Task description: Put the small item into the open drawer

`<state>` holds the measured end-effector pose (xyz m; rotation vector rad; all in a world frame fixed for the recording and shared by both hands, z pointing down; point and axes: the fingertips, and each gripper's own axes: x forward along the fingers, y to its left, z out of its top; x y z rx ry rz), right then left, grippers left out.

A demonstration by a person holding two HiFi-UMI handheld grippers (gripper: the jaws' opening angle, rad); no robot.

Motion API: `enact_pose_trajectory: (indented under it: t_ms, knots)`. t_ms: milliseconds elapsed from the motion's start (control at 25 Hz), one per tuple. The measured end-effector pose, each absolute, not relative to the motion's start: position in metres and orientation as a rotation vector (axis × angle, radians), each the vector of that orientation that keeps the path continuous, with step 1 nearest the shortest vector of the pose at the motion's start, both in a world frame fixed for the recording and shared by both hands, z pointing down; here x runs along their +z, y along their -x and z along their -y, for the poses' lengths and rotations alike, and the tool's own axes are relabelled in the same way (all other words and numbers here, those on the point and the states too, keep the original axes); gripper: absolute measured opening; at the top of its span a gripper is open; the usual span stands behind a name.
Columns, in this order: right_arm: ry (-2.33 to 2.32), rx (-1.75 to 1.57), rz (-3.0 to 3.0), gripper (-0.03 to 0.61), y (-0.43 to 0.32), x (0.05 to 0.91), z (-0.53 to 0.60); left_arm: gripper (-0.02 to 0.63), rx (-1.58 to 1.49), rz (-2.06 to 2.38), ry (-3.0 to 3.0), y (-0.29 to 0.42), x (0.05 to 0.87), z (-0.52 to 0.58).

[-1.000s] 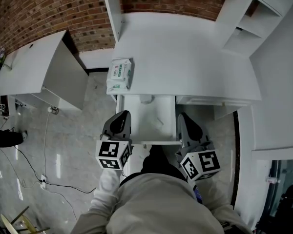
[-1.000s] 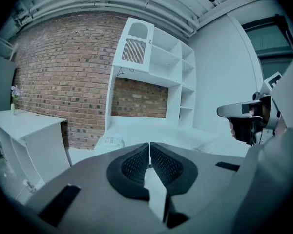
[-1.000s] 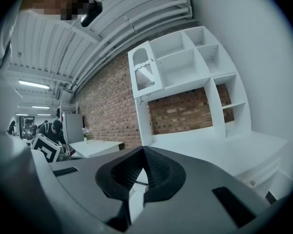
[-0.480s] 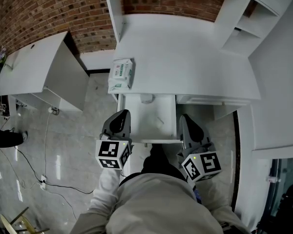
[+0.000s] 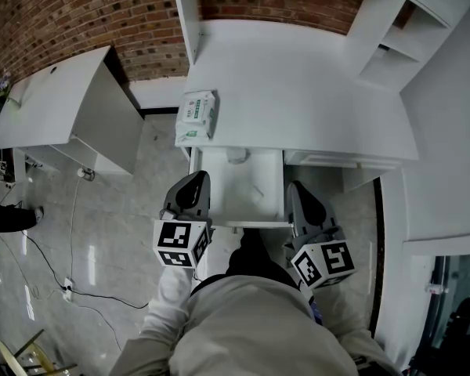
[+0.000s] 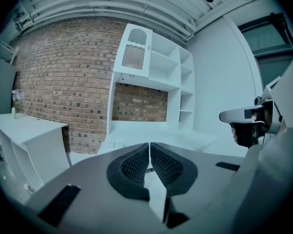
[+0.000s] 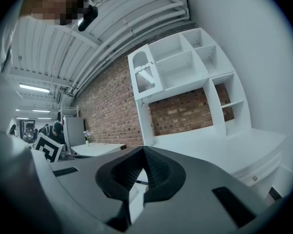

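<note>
Ribbed black rubber pads (image 6: pixel 134 164) of left gripper (image 6: pixel 150 144) met at tips, nothing between. Right gripper (image 7: pixel 143 150) likewise clamped, empty. Both flanked the open white drawer (image 5: pixel 223 186). Small pale item (image 5: pixel 256 191), shape unclear, lay on the drawer floor between the grippers, touching neither. Soft tissue pack (image 5: pixel 197 116) sat on smooth white desk (image 5: pixel 298 92).

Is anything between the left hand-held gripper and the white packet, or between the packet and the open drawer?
Nothing visible does. The packet lies on the front left corner of the desk; the left hand-held gripper, shut and empty, sits just short of it. The open drawer is right beside the packet, unblocked.
</note>
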<state>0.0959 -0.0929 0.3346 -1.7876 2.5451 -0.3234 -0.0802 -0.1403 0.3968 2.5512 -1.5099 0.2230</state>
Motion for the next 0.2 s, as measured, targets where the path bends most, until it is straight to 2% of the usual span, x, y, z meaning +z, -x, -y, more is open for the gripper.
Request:
enact_pose_trajectory:
  t_ms: [200]
  knots:
    - [1.79,-0.329,-2.559,0.028,-0.0916,0.3398,0.0966,0.025,0.225,1.511,-2.562,0.0838,0.3942,0.1419]
